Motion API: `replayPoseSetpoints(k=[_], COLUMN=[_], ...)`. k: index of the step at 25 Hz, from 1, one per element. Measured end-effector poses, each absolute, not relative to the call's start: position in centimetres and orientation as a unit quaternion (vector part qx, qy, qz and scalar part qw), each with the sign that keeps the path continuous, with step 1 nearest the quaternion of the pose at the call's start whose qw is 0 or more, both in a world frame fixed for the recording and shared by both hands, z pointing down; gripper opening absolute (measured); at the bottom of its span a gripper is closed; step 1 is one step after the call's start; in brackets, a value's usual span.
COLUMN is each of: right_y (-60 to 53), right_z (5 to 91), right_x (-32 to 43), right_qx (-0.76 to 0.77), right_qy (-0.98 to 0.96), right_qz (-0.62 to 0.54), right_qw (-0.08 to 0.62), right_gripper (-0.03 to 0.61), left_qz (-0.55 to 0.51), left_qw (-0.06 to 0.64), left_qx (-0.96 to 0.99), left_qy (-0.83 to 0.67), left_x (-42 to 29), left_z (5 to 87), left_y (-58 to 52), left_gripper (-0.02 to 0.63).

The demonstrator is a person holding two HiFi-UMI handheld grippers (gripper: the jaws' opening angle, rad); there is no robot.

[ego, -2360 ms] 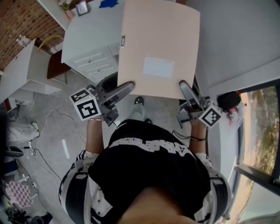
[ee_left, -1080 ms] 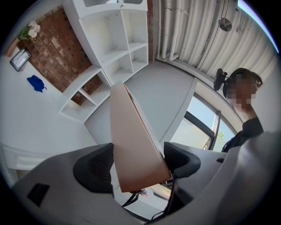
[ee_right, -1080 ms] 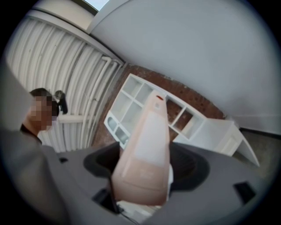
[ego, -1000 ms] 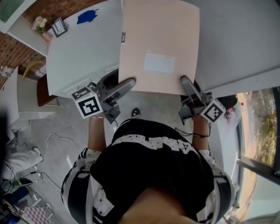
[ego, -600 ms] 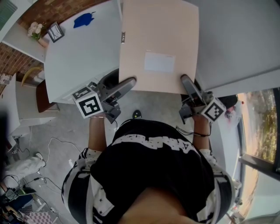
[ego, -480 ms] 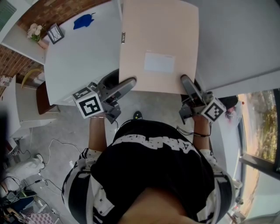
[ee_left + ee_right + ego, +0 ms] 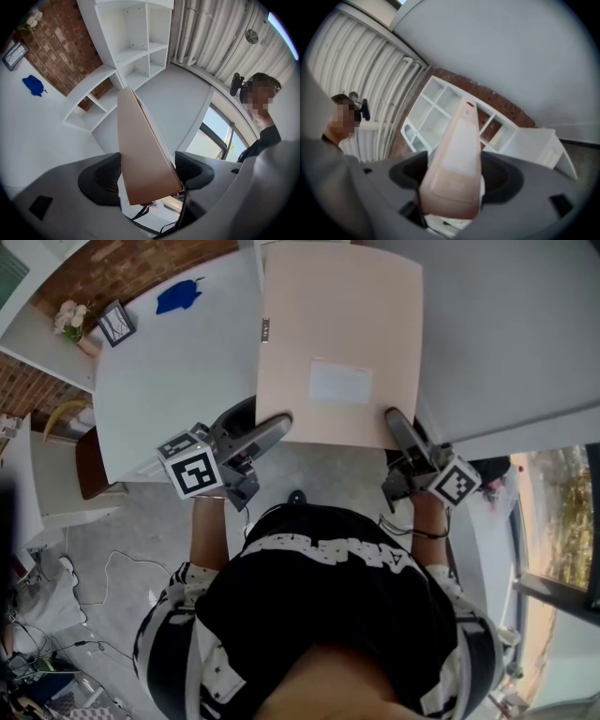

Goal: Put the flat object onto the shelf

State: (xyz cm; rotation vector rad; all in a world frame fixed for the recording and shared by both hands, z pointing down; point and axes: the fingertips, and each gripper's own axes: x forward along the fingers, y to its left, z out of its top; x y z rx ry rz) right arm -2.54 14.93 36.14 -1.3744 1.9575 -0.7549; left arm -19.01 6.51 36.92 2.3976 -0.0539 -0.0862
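A flat beige box (image 7: 339, 343) with a pale label is held level in front of the person, above a white tabletop. My left gripper (image 7: 272, 429) is shut on its near left corner and my right gripper (image 7: 396, 426) is shut on its near right corner. The left gripper view has the flat box (image 7: 140, 154) edge-on between the dark pads, with a white cubby shelf (image 7: 129, 51) against a brick wall beyond it. The right gripper view has the flat box (image 7: 454, 173) in the jaws and the white shelf (image 7: 440, 110) behind it.
A white table (image 7: 178, 371) carries a blue object (image 7: 178, 296), a small framed picture (image 7: 114, 322) and flowers (image 7: 67, 317) at its far left. A dark chair seat (image 7: 86, 463) stands left of it. Cables lie on the grey floor (image 7: 112, 559). A window (image 7: 558, 512) is at right.
The box stays gripped at both corners. The view has shifted so the white table now lies further under the box, and both grippers have moved slightly forward with it.
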Motion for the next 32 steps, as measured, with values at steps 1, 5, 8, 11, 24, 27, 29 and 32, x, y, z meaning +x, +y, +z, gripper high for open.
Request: replayPoseSetpoints(k=[1,5,8,11,24,27,29,32], right_y=[14.8,13.6,13.5,11.8,6.7,5.4,4.6,3.5], right_z=[36.3,36.9,36.9,36.9,36.7,36.8,36.8,36.9], right_x=[-2.6,-2.8,-2.4,-2.0,1.8,3.1,4.1,5.4], right_qx=[-0.521,-0.526,-0.527,-0.526,-0.477,-0.467,-0.459,-0.448], right_qy=[0.741,0.735,0.734,0.734,0.765,0.771,0.776,0.781], right_qz=[-0.288,-0.296,-0.295,-0.302,-0.314,-0.316,-0.318,-0.322], right_qw=[0.312,0.311,0.309,0.306,0.299,0.296,0.294,0.293], right_gripper=[0.341,0.341,0.341,0.341,0.341,0.341,0.341,0.341], left_qz=[-0.033,-0.032,-0.03,-0.03,-0.051,-0.052,-0.054,-0.057], left_qw=[0.364,0.371,0.373,0.379,0.37,0.372,0.37,0.368], left_qx=[0.931,0.928,0.927,0.924,0.924,0.922,0.922,0.921], left_qy=[-0.021,-0.021,-0.02,-0.025,-0.082,-0.096,-0.105,-0.118], left_x=[-19.1,-19.3,-18.9,-18.5,-15.5,-14.4,-13.5,-12.4], left_z=[37.1,37.6,37.8,38.1,37.6,37.9,37.8,37.8], left_y=[6.3,5.1,5.0,3.5,0.4,-0.4,-0.9,-1.6], left_gripper=[0.353,0.353,0.353,0.353,0.353,0.353,0.353,0.353])
